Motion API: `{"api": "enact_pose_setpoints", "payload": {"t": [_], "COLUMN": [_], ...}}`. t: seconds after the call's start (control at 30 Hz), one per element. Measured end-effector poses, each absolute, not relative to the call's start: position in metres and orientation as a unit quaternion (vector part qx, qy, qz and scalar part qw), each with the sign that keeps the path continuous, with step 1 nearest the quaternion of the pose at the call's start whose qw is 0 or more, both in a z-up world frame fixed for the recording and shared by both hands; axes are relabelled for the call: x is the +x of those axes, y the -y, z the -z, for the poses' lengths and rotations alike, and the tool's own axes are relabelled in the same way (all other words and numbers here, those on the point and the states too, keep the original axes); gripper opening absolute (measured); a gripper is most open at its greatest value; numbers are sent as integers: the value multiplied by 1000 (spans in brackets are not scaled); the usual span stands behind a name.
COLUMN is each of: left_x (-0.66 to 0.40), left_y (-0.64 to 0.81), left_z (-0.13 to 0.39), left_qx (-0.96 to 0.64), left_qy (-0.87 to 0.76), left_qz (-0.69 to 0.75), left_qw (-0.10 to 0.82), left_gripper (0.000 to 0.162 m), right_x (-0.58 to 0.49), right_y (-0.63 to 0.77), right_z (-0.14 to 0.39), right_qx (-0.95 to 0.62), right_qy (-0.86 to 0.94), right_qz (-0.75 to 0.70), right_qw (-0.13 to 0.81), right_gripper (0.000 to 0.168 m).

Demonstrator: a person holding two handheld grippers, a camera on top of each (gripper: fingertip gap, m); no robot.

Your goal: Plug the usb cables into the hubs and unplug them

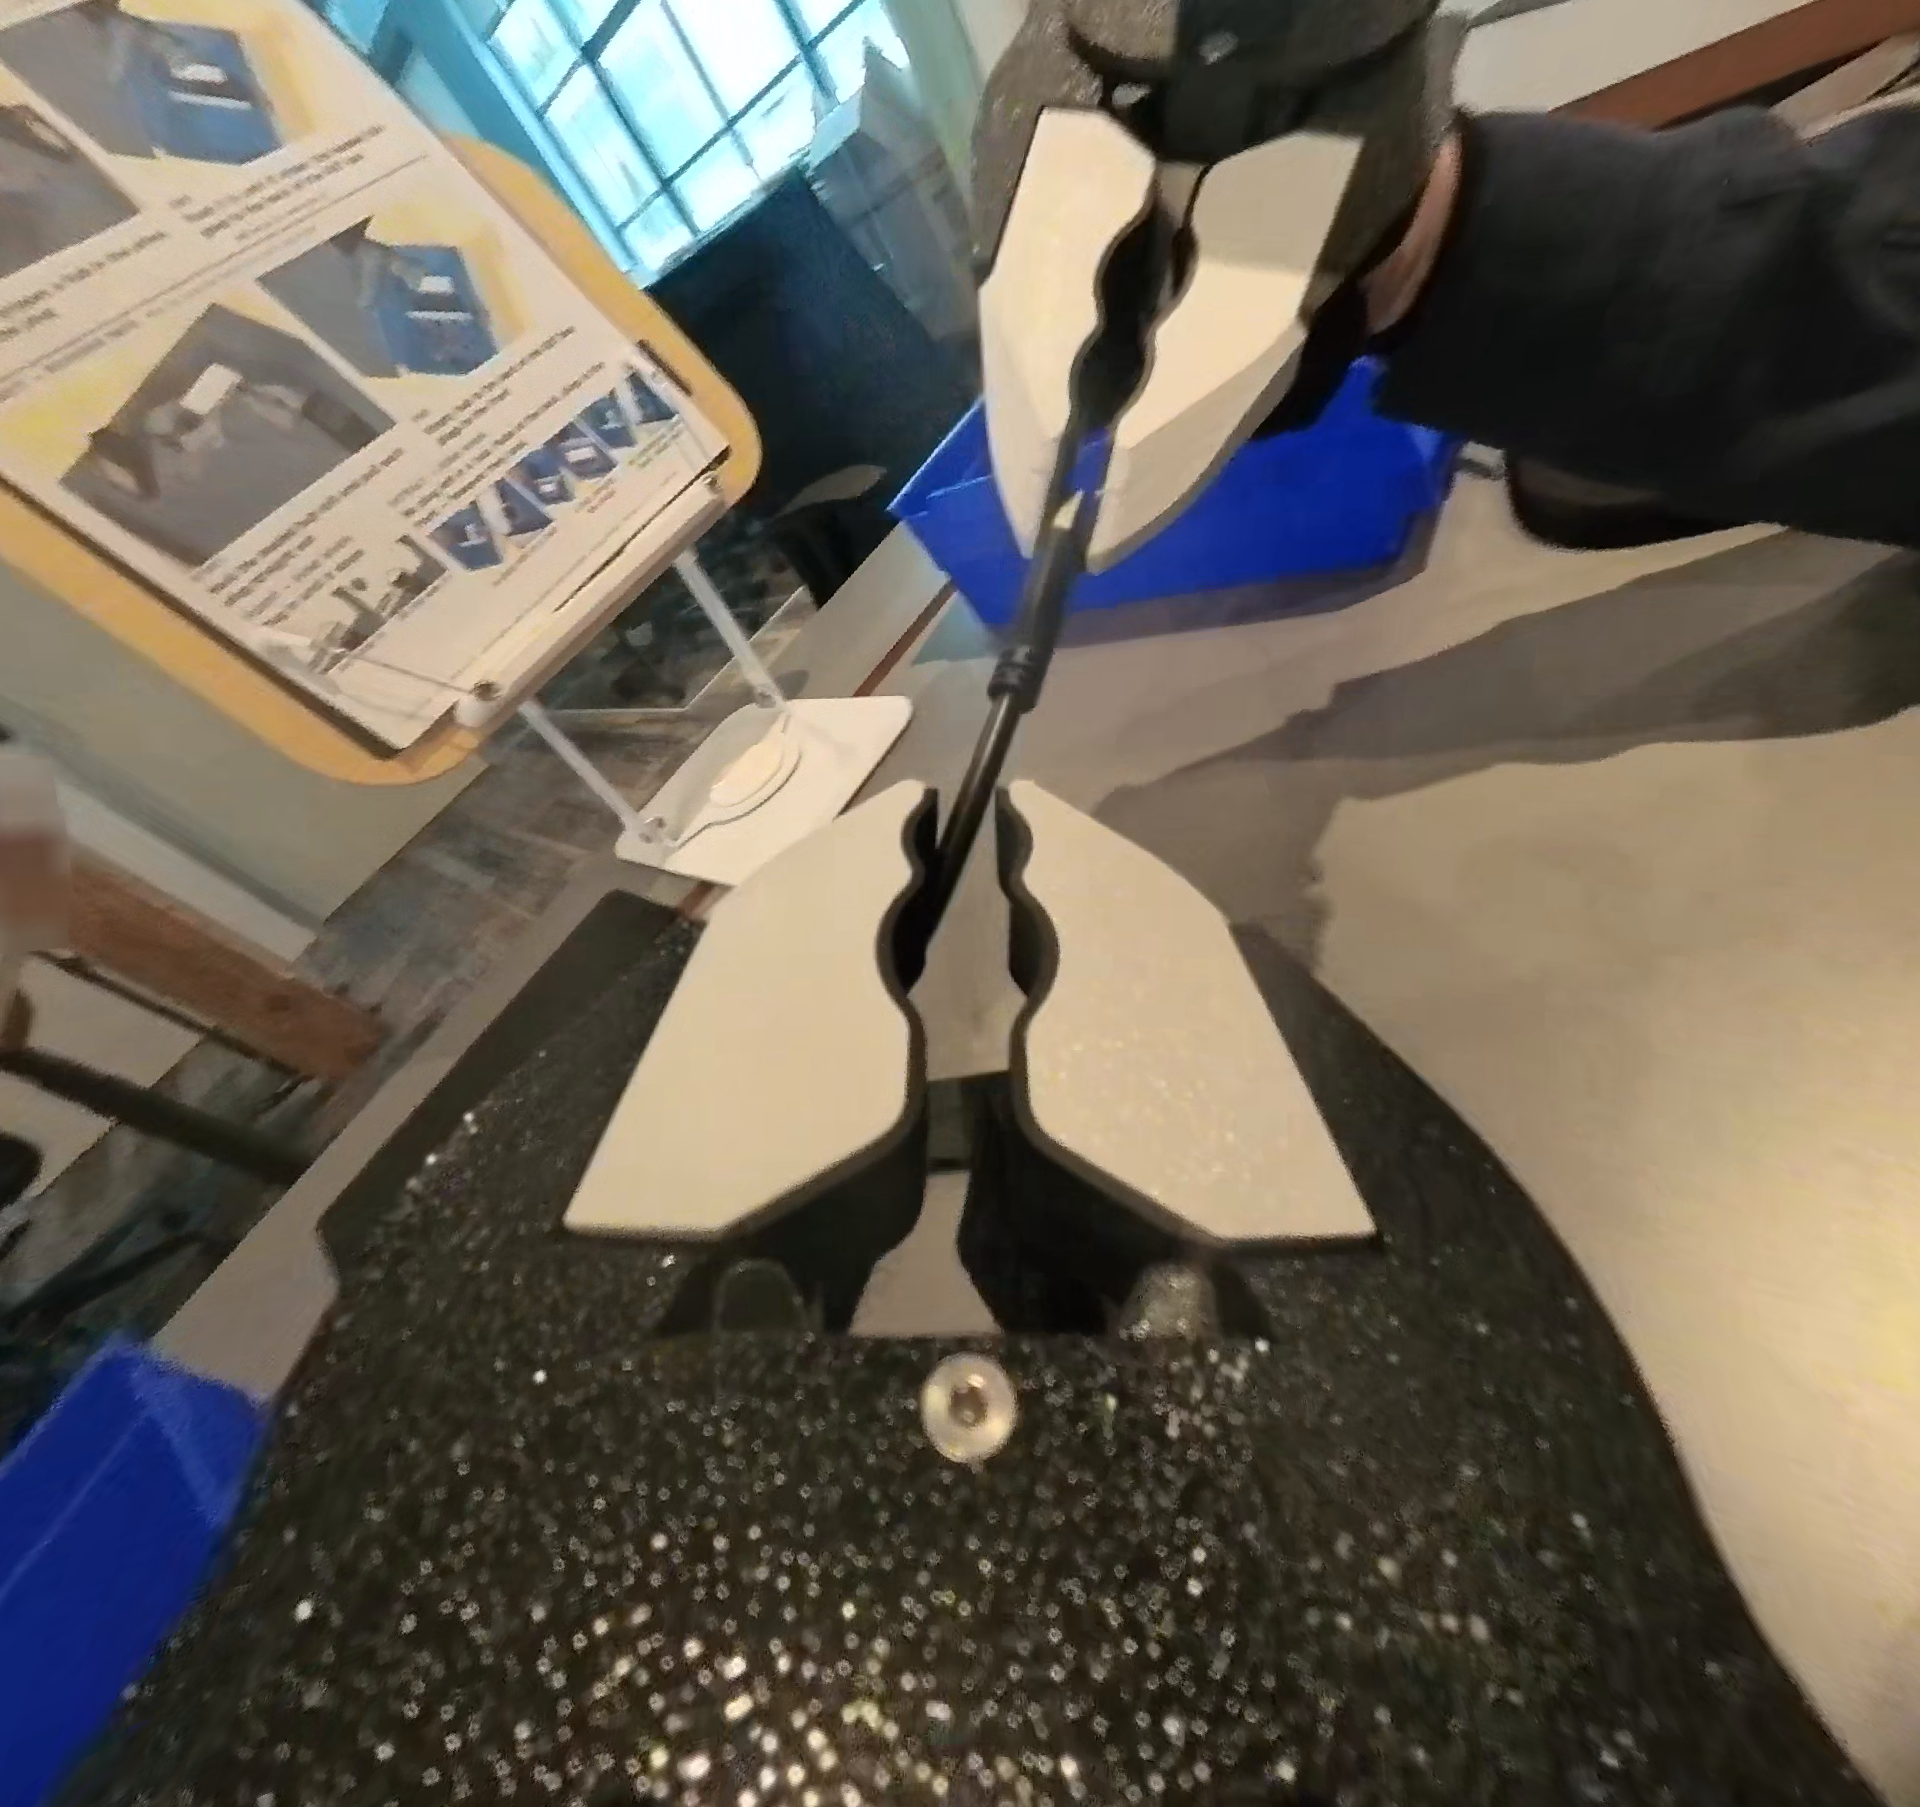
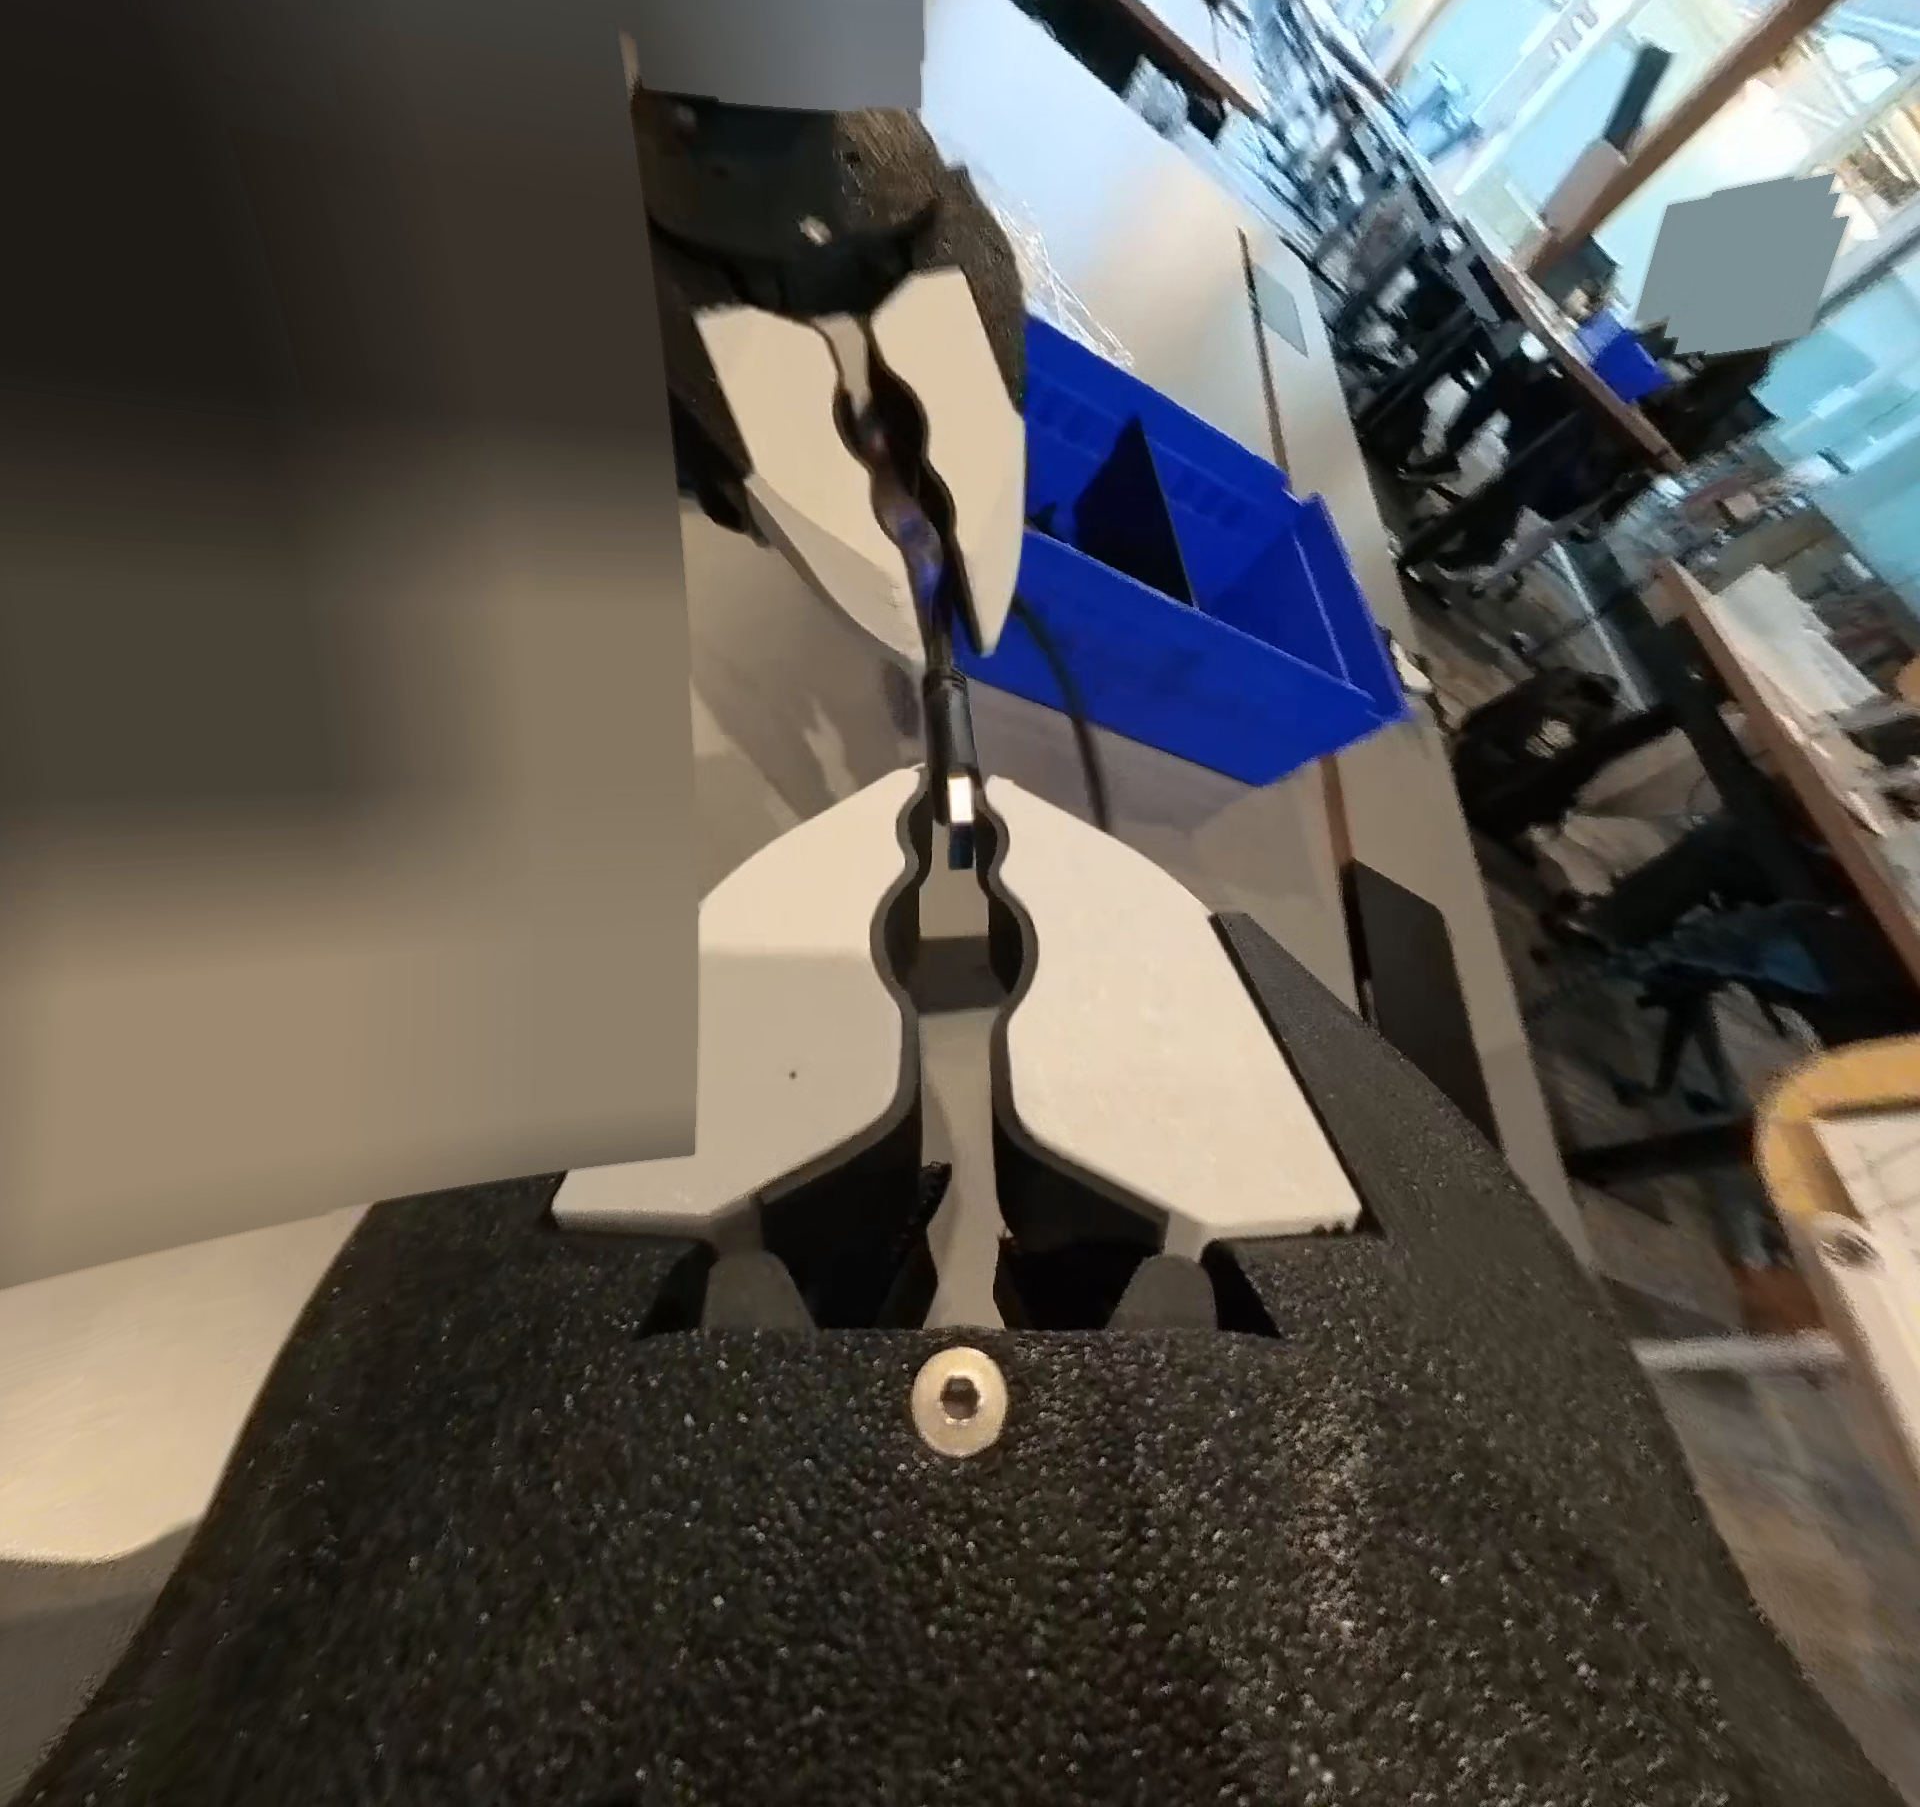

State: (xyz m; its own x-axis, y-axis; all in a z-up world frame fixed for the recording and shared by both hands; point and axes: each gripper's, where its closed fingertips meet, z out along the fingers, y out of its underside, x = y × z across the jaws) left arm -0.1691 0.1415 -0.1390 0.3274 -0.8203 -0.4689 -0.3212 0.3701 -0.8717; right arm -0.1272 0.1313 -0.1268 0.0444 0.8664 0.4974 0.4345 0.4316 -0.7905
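The usb cable (image 1: 1000, 718) runs taut through the air between the two tools. The left gripper (image 1: 961, 827) has its jaws narrow, closed on the black cord that runs down the channel between its fingers. Seen from the right wrist view, the same left gripper (image 2: 961, 630) looks pressed shut around the cord just behind the plug (image 2: 954, 723).

The right gripper (image 2: 954, 812) is also narrow. The plug's silver end sits right between its fingertips, but I cannot tell whether they pinch it or only bracket it (the left wrist view shows these fingers close together around the cord, no more). No hub shows in either view. Only a blue bin (image 2: 1195, 677) lies beyond the fingertips, and a printed board on a stand (image 1: 343, 386) is off to the left of the left fingers.

The step in hand looks like a regrasp, passing the plug end to the right fingers so it can be driven into a port. To do it well, the right fingers should settle on the plug's black moulded body, not the metal shell, which must stay bare to enter a socket. The left should let go only once that grip is firm and the plug lies straight along the fingers; a skewed plug will likely jam.
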Motion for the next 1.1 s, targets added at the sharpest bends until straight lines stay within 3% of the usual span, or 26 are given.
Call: {"api": "enact_pose_setpoints", "payload": {"t": [0.23, 0.4, 0.5, 0.63, 0.9, 1.1], "left_x": [-176, -168, -158, -150, -147, -149], "left_y": [-158, -155, -150, -145, -138, -138], "left_z": [142, 145, 153, 162, 171, 173], "left_qx": [-543, -546, -544, -543, -541, -541], "left_qy": [-531, -547, -582, -620, -647, -653], "left_qz": [104, 125, 124, 108, 98, 81], "left_qw": [642, 623, 592, 555, 529, 524], "left_gripper": [22, 43, 48, 45, 22, 18], "right_x": [-120, -124, -132, -142, -149, -150], "right_y": [-150, -146, -139, -126, -121, -121], "right_z": [136, 143, 145, 147, 152, 153], "right_qx": [-526, -520, -503, -477, -466, -466], "right_qy": [658, 678, 695, 720, 740, 740], "right_qz": [-123, -102, -98, -95, -51, -52], "right_qw": [525, 510, 504, 495, 482, 482], "right_gripper": [6, 6, 6, 6, 6, 7]}}
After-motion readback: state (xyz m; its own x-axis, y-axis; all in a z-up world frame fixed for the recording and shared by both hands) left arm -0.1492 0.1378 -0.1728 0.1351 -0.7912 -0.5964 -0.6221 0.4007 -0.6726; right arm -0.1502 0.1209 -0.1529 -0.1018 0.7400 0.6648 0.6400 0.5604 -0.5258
